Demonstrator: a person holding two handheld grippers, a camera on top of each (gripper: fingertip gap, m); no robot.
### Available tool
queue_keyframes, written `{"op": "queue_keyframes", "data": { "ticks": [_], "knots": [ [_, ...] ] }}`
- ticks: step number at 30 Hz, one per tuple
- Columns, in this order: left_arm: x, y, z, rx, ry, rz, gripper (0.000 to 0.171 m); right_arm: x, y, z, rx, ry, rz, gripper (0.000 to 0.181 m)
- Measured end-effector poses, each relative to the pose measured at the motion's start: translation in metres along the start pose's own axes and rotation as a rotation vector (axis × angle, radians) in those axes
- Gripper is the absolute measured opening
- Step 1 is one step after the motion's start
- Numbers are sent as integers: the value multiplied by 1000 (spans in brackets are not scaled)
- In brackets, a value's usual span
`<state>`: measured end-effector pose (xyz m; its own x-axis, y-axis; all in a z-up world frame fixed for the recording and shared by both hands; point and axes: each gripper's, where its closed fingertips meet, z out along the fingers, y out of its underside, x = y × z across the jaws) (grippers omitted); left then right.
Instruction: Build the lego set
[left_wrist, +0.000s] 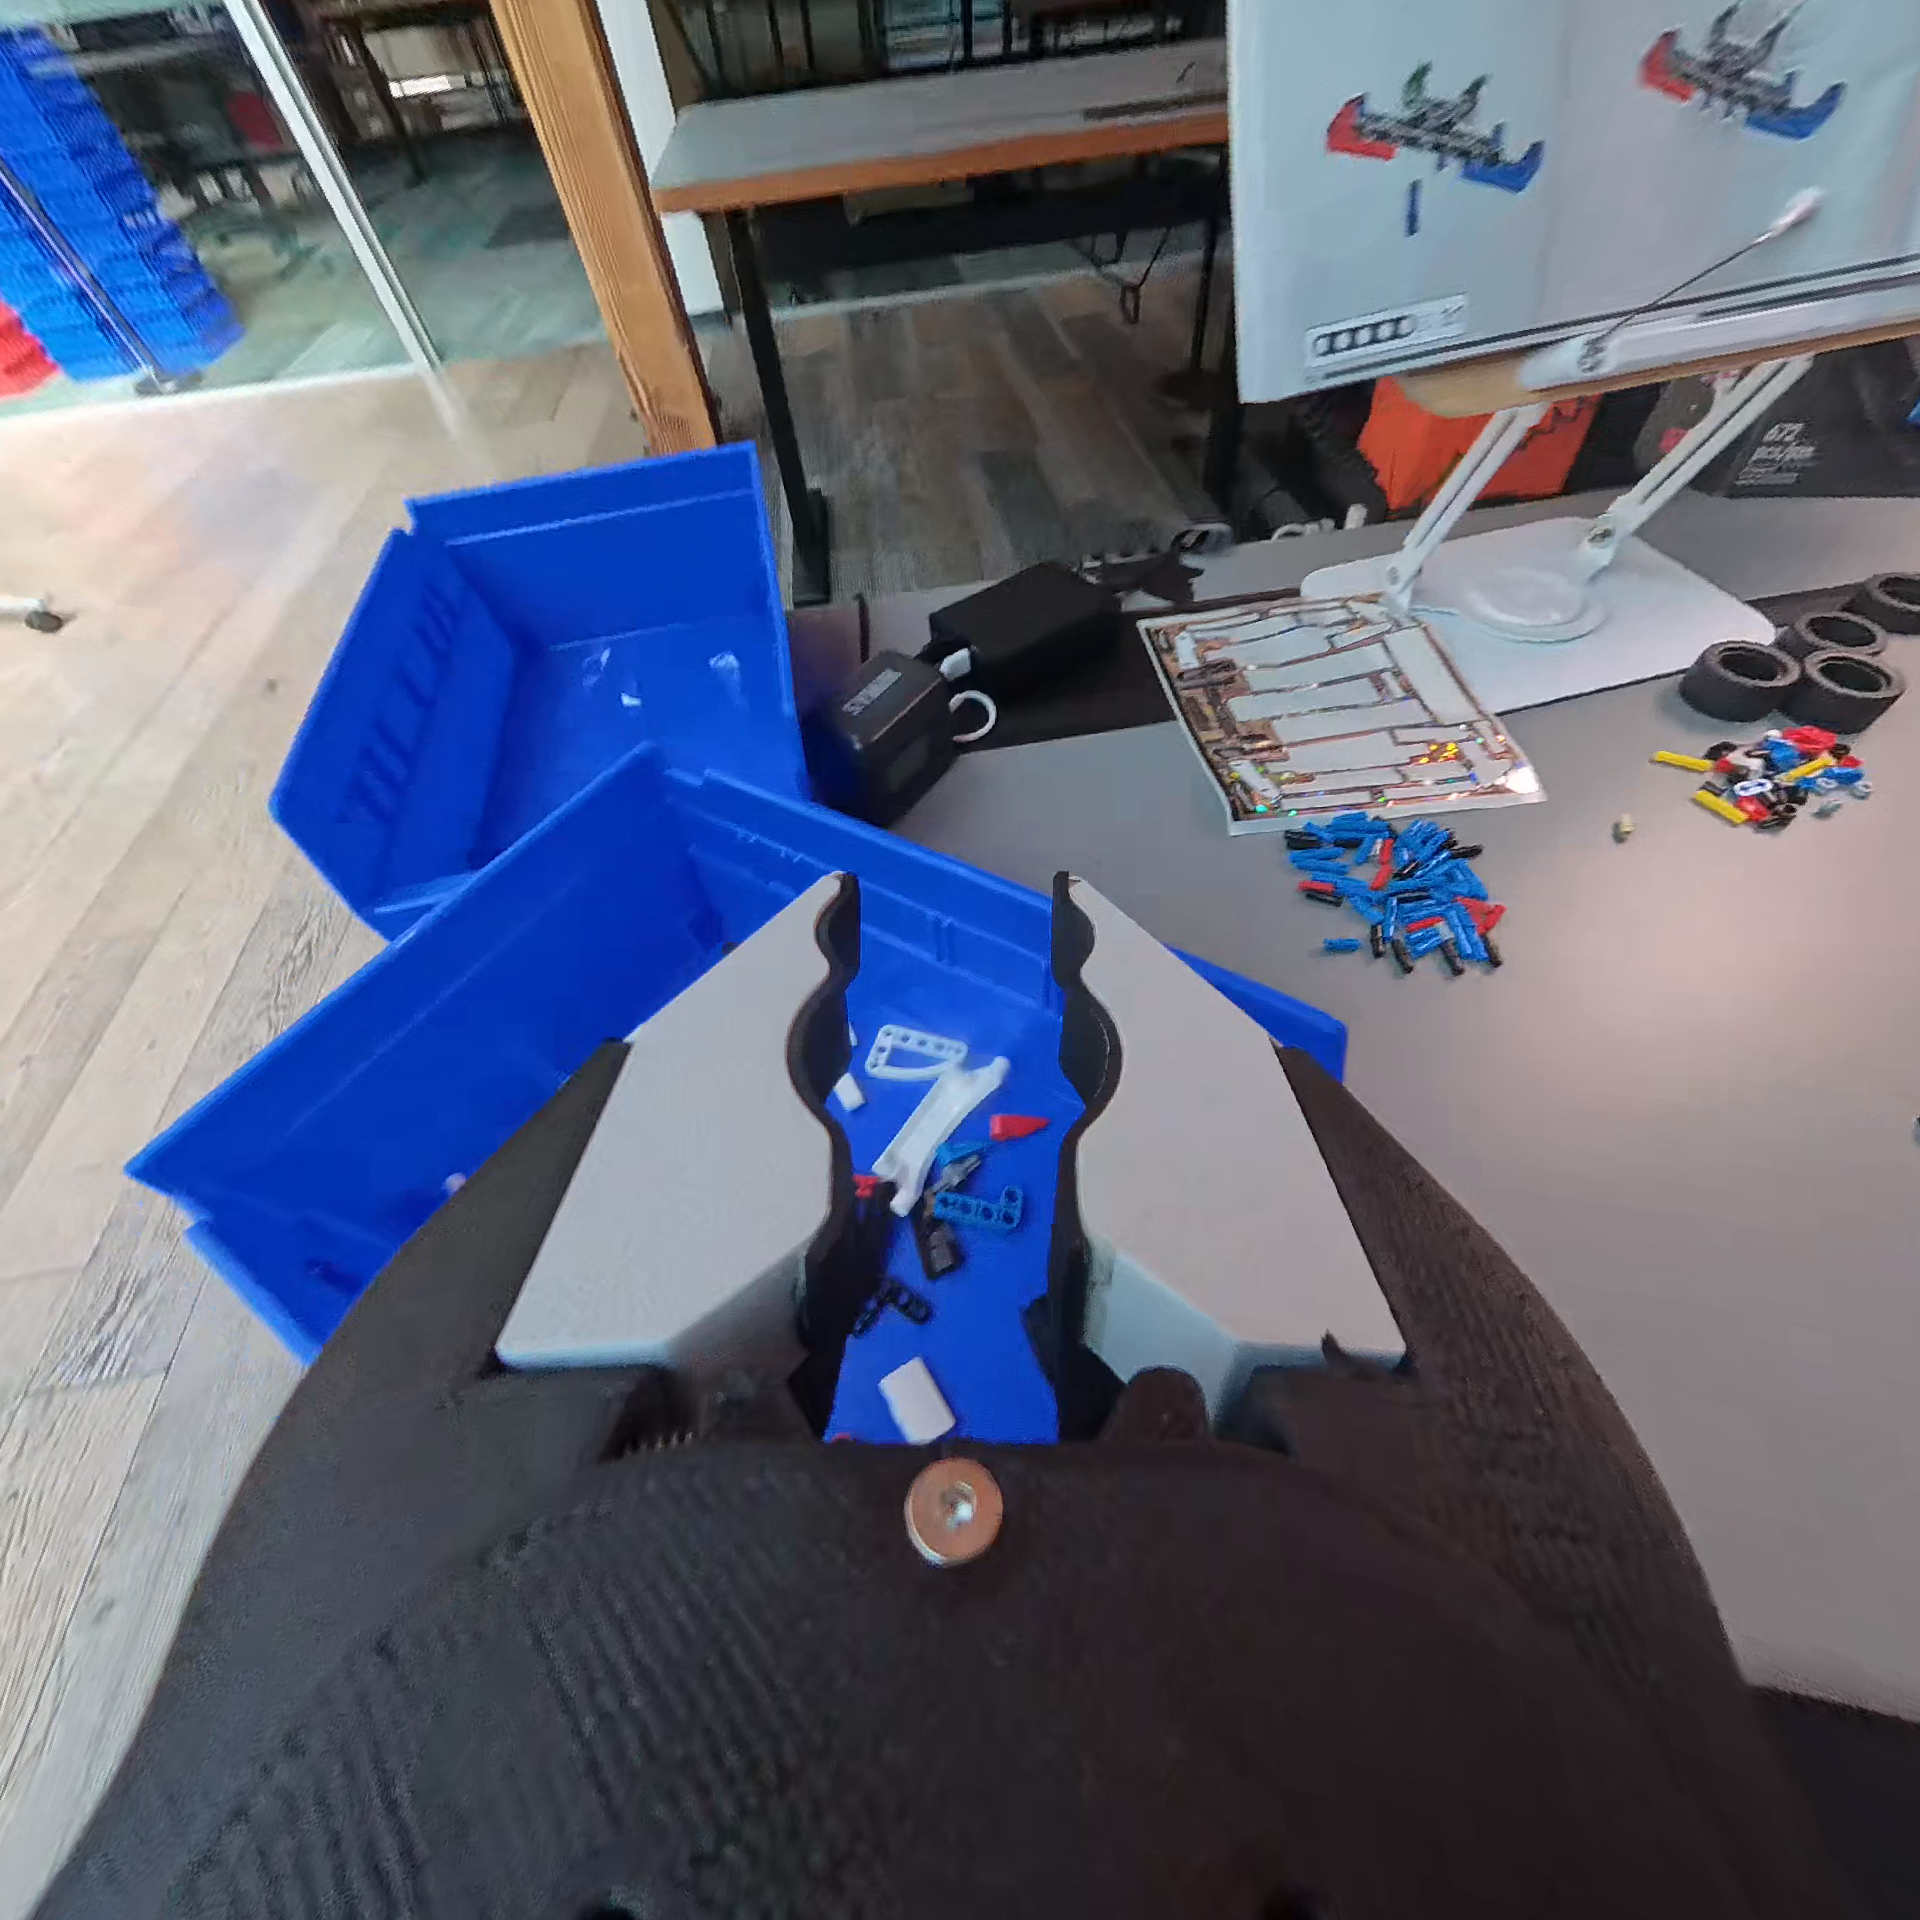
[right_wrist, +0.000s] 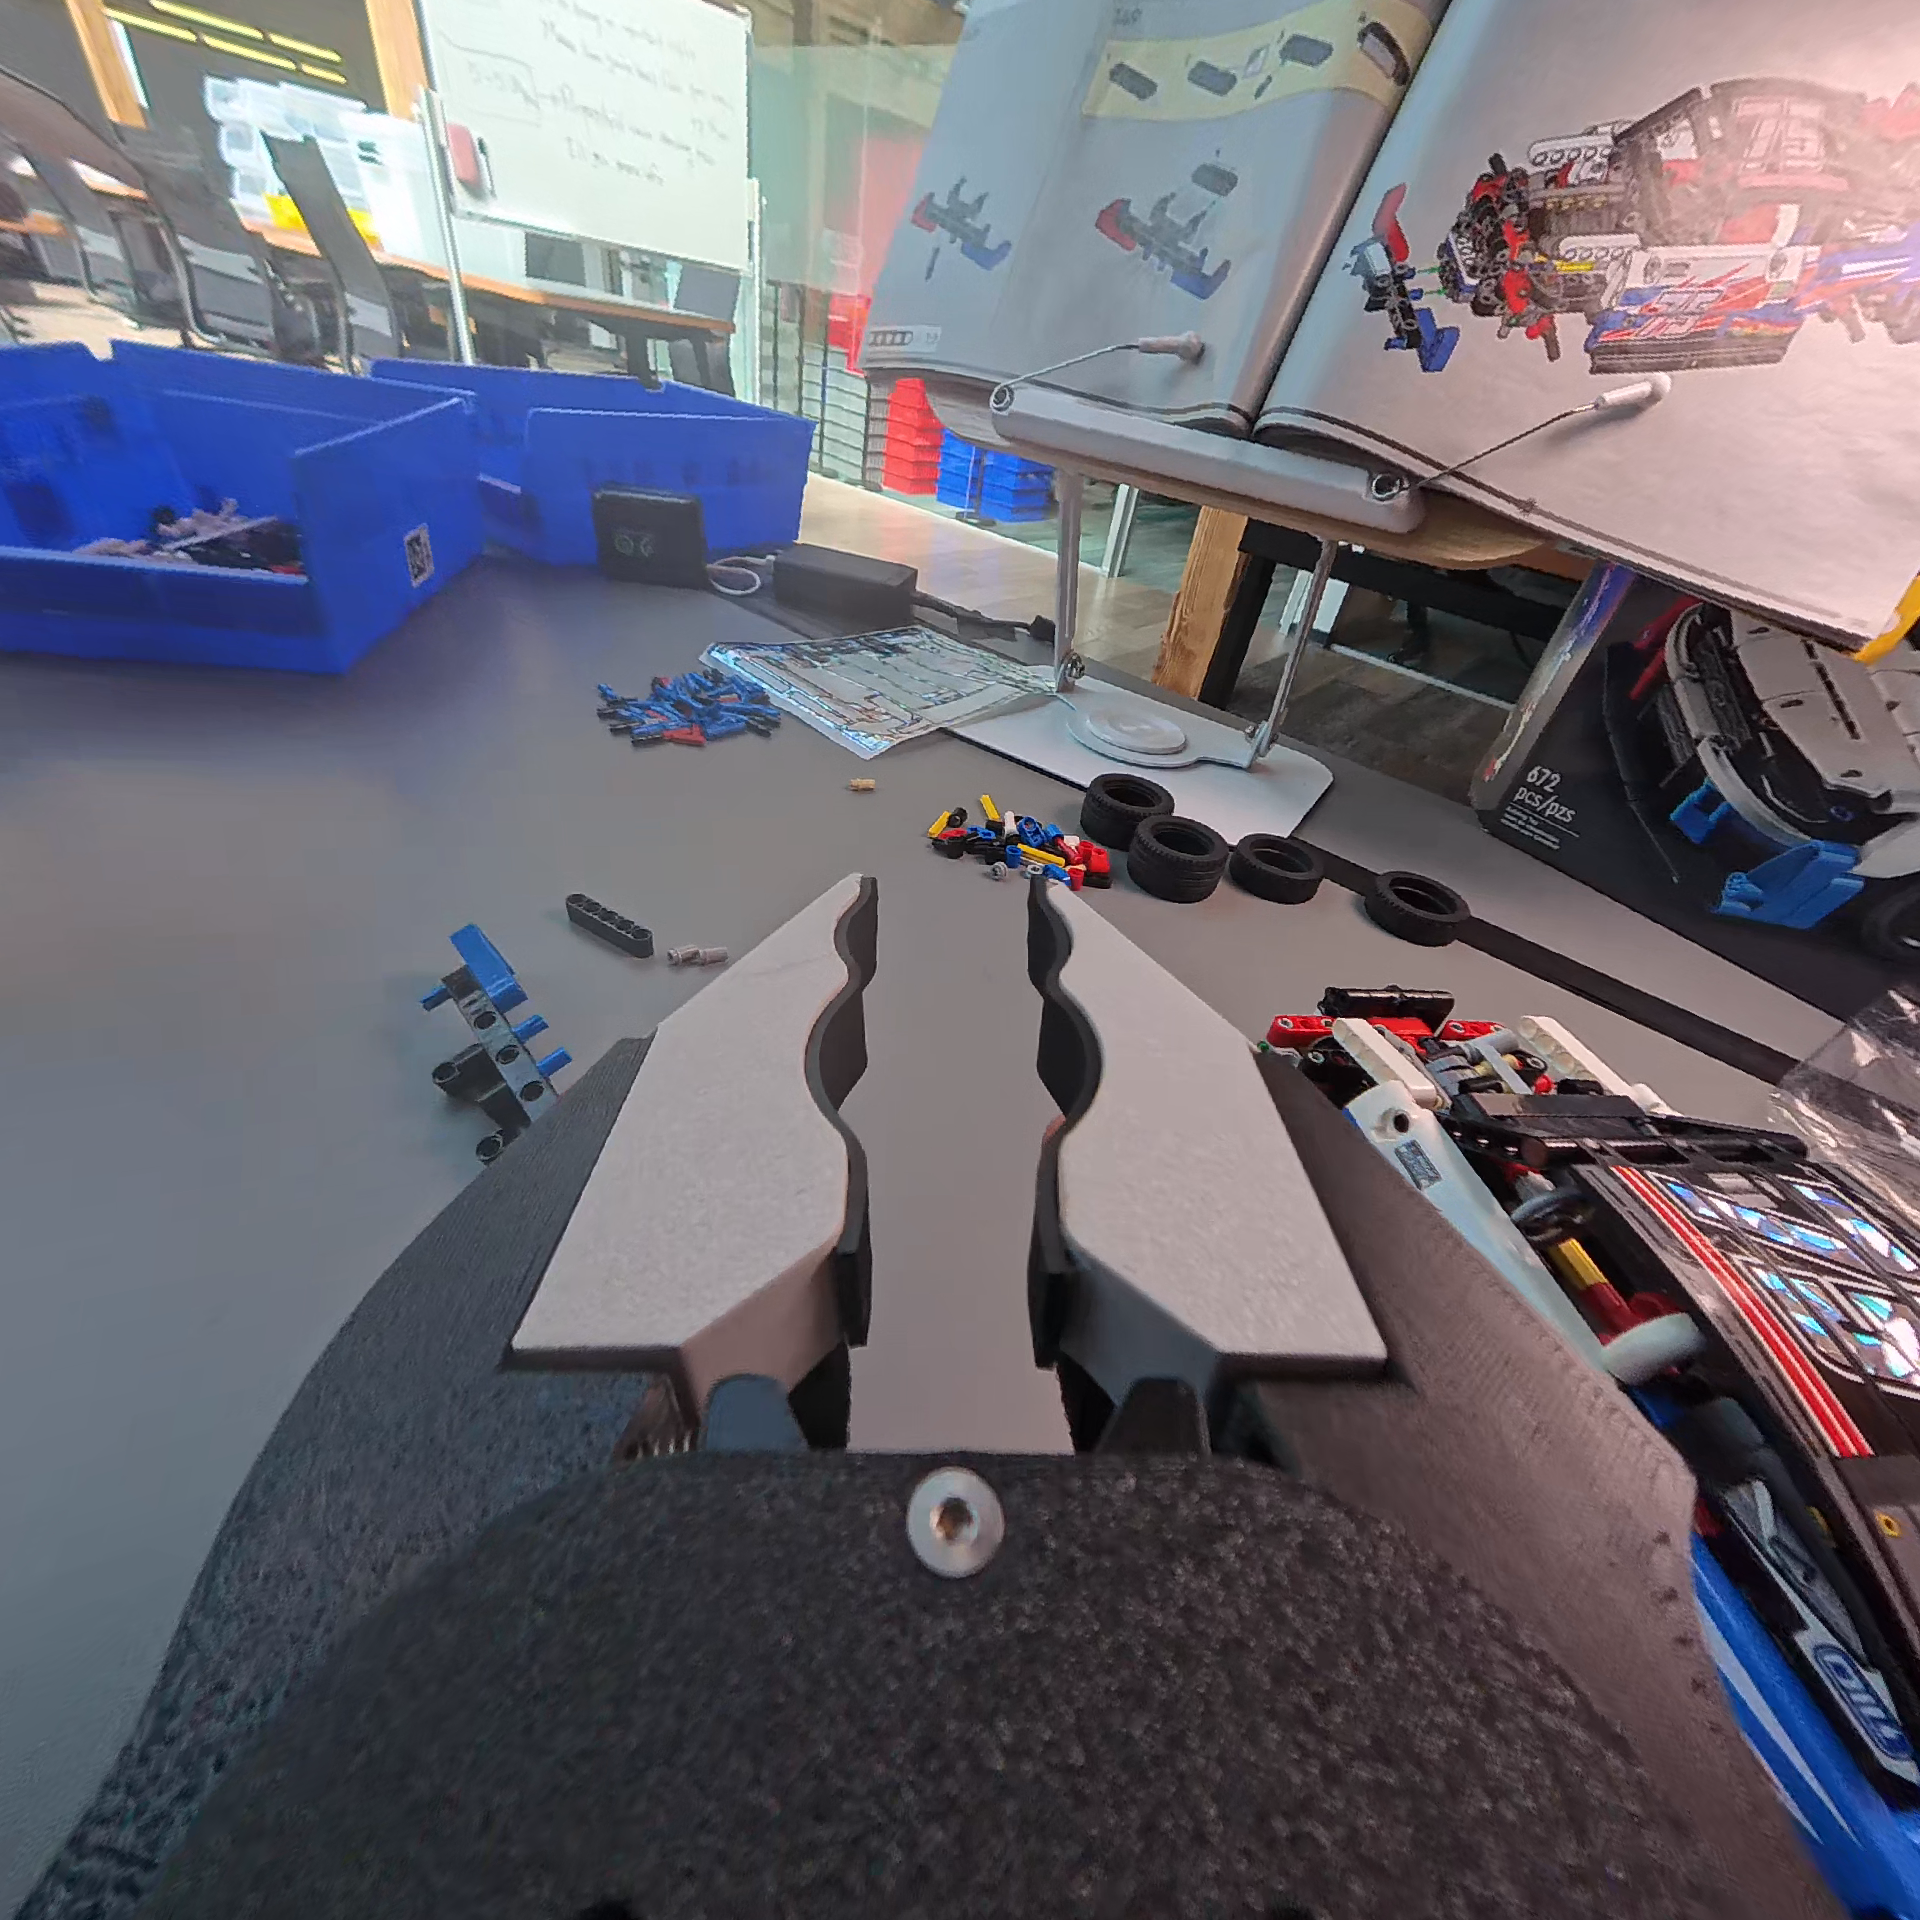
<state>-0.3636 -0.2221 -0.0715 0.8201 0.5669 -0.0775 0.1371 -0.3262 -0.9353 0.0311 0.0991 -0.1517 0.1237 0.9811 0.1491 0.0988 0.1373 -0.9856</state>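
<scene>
Currently my left gripper (left_wrist: 956, 904) hangs over the blue bin (left_wrist: 499, 1039), fingers parted and empty, with loose white, blue and red pieces (left_wrist: 940, 1127) below. My right gripper (right_wrist: 951, 899) sits low over the grey table (right_wrist: 260, 831), also parted and empty. The half-built car (right_wrist: 1621, 1226) is just right of it, the small blue-black subassembly (right_wrist: 494, 1039) to the left.

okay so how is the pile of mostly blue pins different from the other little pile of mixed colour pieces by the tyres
The blue pin pile is nearly all blue with some black and red; the mixed pile adds yellow and white.
The blue pin pile lies beside the sticker sheet; the mixed pile sits next to the tyres.
The blue pin pile's pieces look alike, short pins; the mixed pile's vary in shape.
Both are loose heaps on the grey table.
</scene>
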Motion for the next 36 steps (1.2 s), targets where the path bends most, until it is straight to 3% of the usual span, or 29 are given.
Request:
{"op": "queue_keyframes", "data": {
  "ticks": [3,7,12,17,25,36],
  "knots": [
    [-26,13,3,-165,48,25,23,-5,2,2,-7,-20,-9,21],
    [-37,60,14,-485,146,120,21,-7,9,5,-29,-28,-10,19],
    [-60,120,23,-841,156,302,21,-7,14,7,-51,-23,-16,17],
    [-88,158,29,-1090,158,419,25,-8,21,10,-76,-22,-20,15],
    [-120,183,35,-1322,144,556,44,-4,26,11,-93,-13,-15,13],
    [-110,199,6,-1555,289,558,61,-5,28,12,-101,-17,-16,12]
  ]
}}
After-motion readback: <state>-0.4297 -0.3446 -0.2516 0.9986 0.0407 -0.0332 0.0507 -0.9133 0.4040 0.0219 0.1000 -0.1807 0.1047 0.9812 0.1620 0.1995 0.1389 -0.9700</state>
